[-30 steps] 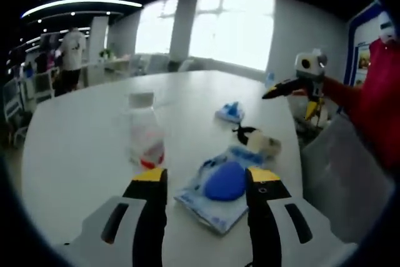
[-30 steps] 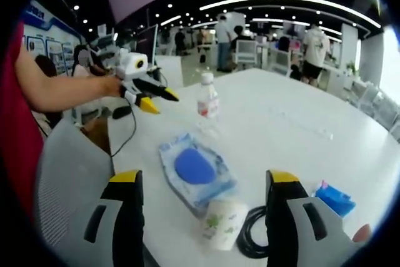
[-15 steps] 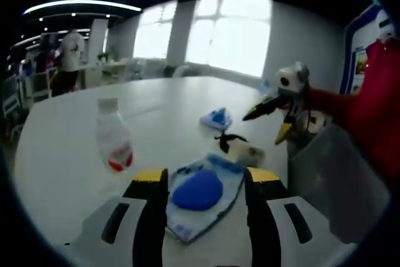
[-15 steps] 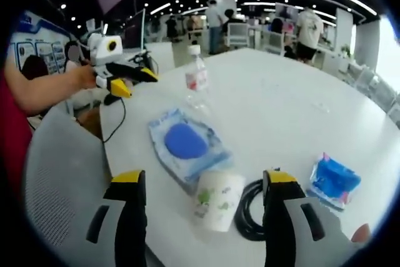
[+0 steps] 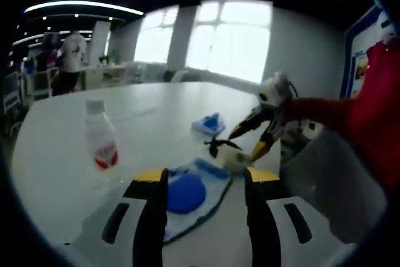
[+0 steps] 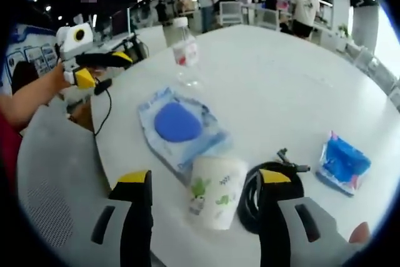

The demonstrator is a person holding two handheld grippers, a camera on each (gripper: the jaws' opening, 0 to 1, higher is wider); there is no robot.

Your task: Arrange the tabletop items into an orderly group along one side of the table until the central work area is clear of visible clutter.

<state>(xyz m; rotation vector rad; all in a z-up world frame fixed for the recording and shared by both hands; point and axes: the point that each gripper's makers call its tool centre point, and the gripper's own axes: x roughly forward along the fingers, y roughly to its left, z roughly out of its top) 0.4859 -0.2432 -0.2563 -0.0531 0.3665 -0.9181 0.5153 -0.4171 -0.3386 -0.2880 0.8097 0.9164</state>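
The right gripper (image 6: 203, 182) has closed in on the white printed paper cup (image 6: 214, 191), jaws spread around it. The left gripper (image 5: 203, 176), jaws apart, frames the clear packet holding a blue pad (image 5: 187, 195).

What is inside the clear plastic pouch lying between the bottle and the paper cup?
The clear plastic pouch holds a round blue pad, seen through the film. Whether anything lies beneath the pad or the pouch cannot be seen.

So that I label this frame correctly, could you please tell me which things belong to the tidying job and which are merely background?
Job:
paper cup
coiled black cable
pouch with blue disc
blue packet
water bottle
right gripper
left gripper

Background:
grey chair
people standing
windows
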